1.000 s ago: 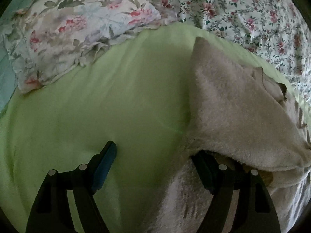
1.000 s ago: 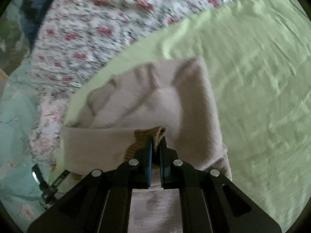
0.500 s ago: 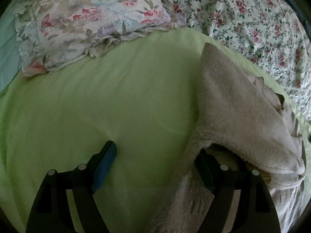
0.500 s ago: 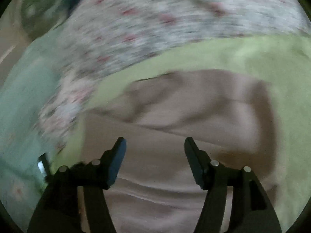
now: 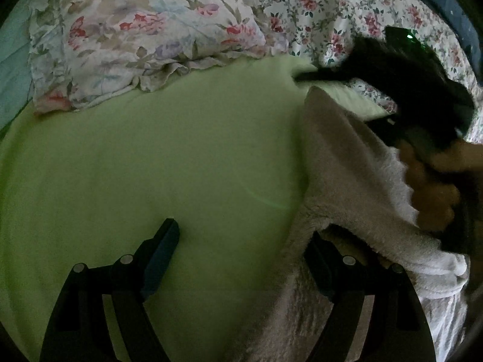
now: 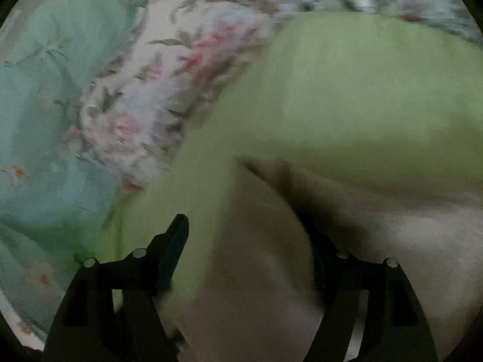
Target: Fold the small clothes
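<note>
Fleecy beige cloth, the small garment, lies on the right part of the light green sheet in the left wrist view, with its upper layer turned over, so a fold seems to be already made. The left gripper is spread wide and grips nothing: one finger is over the bare sheet and the other sits at the opening under the folded layer, probably to take this edge next. Behind, a floral pillow lies on the flowered bedcover, and the right gripper, dark and blurred, is at the far side of the garment with a hand on its handle. In the right wrist view, which is blurred, the right gripper has just been opening and now stands wide, pinching nothing; the garment lies loose below it on the sheet. I judge it let go so the fold can rest, with a mint green cover at the left.
</note>
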`<action>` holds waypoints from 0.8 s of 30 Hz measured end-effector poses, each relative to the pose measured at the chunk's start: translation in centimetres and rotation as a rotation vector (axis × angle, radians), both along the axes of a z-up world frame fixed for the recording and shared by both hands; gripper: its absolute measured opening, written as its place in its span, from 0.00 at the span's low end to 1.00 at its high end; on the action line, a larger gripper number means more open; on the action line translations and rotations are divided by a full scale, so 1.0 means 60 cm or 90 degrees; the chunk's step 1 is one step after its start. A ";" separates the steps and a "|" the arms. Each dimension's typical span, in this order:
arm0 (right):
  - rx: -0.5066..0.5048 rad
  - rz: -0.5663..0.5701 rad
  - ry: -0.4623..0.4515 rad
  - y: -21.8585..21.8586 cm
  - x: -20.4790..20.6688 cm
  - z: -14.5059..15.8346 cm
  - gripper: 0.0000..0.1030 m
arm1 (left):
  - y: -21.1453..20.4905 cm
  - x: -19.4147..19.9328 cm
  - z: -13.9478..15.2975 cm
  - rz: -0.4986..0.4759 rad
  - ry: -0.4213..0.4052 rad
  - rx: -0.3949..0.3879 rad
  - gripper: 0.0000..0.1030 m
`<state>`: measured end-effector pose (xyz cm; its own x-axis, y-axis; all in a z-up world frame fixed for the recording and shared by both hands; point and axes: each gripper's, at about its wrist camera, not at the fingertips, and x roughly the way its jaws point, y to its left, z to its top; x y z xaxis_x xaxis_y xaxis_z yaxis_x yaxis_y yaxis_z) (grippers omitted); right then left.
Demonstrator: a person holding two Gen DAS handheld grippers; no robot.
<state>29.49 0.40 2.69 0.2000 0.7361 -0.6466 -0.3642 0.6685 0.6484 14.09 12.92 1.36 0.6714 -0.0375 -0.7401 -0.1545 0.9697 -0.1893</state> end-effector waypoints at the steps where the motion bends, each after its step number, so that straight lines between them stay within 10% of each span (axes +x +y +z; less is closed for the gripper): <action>1: 0.046 -0.012 -0.010 0.002 0.008 -0.001 0.71 | 0.000 0.000 0.000 0.000 -0.001 -0.001 0.79; 5: 0.163 -0.139 -0.034 -0.051 0.014 0.008 0.71 | 0.005 -0.001 0.003 -0.011 -0.001 -0.019 0.80; 12: 0.058 -0.276 -0.129 -0.265 -0.166 0.074 0.71 | -0.011 -0.039 0.030 -0.129 -0.023 -0.041 0.81; 24: -0.033 -0.485 -0.094 -0.571 -0.484 0.017 0.62 | -0.034 0.036 0.063 -0.091 -0.007 0.028 0.81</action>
